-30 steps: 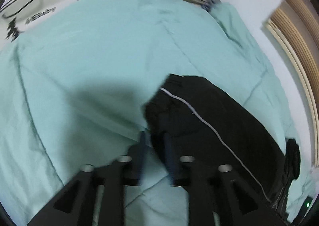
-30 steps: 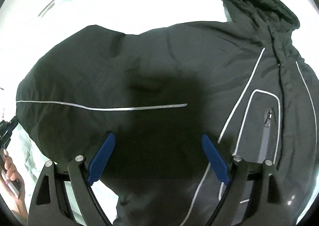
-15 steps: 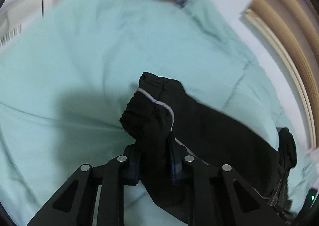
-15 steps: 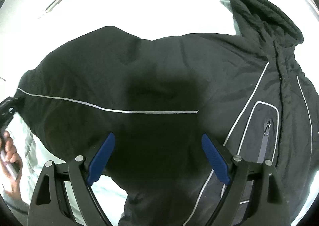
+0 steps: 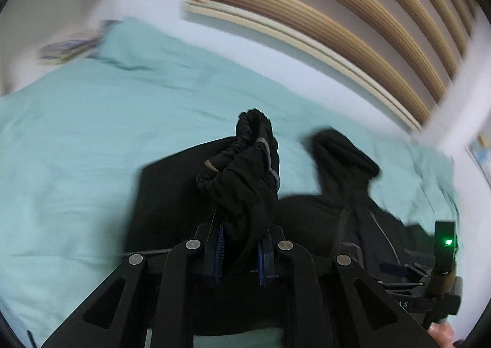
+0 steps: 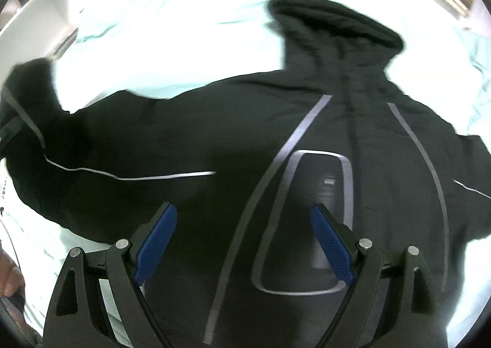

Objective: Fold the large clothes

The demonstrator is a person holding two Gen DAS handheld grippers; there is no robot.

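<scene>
The jacket (image 6: 214, 139) hem runs off the bottom edge; the bedspread (image 6: 184, 10) looks washed out.

The left tongs (image 5: 240, 251) have just been closing and now pinch a bunched black sleeve cuff (image 5: 245, 170) between their blue pads, tilted downward. The right tongs (image 6: 244, 243) point steeply down, jaws spread wide (nothing between them), hovering over the jacket front (image 6: 233, 139).

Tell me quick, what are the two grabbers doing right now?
Left gripper: has just been closing, now shut on the black jacket's sleeve cuff.
Right gripper: open, holding nothing, above the black jacket.
</scene>
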